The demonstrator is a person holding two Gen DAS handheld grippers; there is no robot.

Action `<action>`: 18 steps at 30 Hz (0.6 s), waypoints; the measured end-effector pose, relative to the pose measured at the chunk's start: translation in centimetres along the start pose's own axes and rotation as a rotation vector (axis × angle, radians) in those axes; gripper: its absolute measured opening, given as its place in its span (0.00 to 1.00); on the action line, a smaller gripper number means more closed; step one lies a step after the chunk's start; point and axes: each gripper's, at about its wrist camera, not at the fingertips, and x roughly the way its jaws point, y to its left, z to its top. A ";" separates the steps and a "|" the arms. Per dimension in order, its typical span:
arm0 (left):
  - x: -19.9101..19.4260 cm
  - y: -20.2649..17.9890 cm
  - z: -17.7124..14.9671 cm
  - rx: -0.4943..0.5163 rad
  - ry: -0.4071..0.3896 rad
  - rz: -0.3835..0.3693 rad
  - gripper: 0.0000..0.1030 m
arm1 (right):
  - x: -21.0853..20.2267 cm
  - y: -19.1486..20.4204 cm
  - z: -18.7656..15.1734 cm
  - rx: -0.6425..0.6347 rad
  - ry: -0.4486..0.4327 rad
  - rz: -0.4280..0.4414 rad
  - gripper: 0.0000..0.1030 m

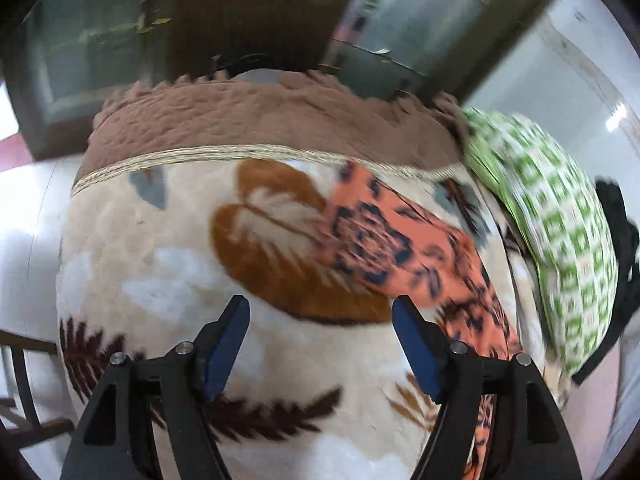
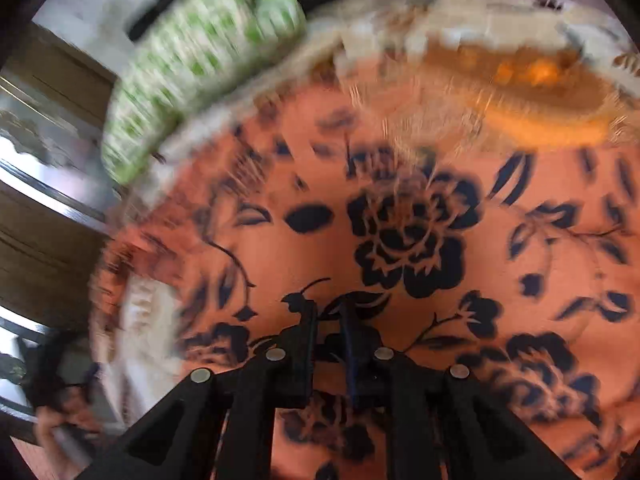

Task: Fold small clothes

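An orange cloth with a dark flower print (image 1: pixel 384 240) lies flat on a cream blanket with leaf shapes (image 1: pixel 160 248). My left gripper (image 1: pixel 320 304) hovers above the blanket, its blue pads wide apart with nothing between them. The cloth's edge runs under its right finger (image 1: pixel 416 344). In the right wrist view the orange cloth (image 2: pixel 500 272) fills most of the picture. My right gripper (image 2: pixel 326 308) points down at it. Its jaws stand close together with a narrow slit between them, and no fabric is pinched there. Both views are blurred.
A green and white checked pillow (image 1: pixel 560 220) (image 2: pixel 200 68) lies along the blanket's far side, with something black (image 1: pixel 616 240) beyond it. The blanket has a brown border (image 1: pixel 260 116). Dark wooden furniture (image 1: pixel 248 20) stands behind, and a chair (image 1: pixel 24 380) at the lower left.
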 end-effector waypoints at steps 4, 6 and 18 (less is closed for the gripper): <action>-0.3 4.3 2.0 -0.175 -0.002 0.003 0.72 | -2.2 4.0 0.1 -0.106 -0.084 -0.070 0.15; -1.1 6.4 2.5 -0.268 -0.028 -0.001 0.72 | -3.0 7.2 0.3 -0.192 -0.137 -0.079 0.21; -3.1 12.4 4.1 -0.519 -0.104 -0.005 0.72 | 7.8 30.7 -2.8 -0.401 0.155 0.414 0.83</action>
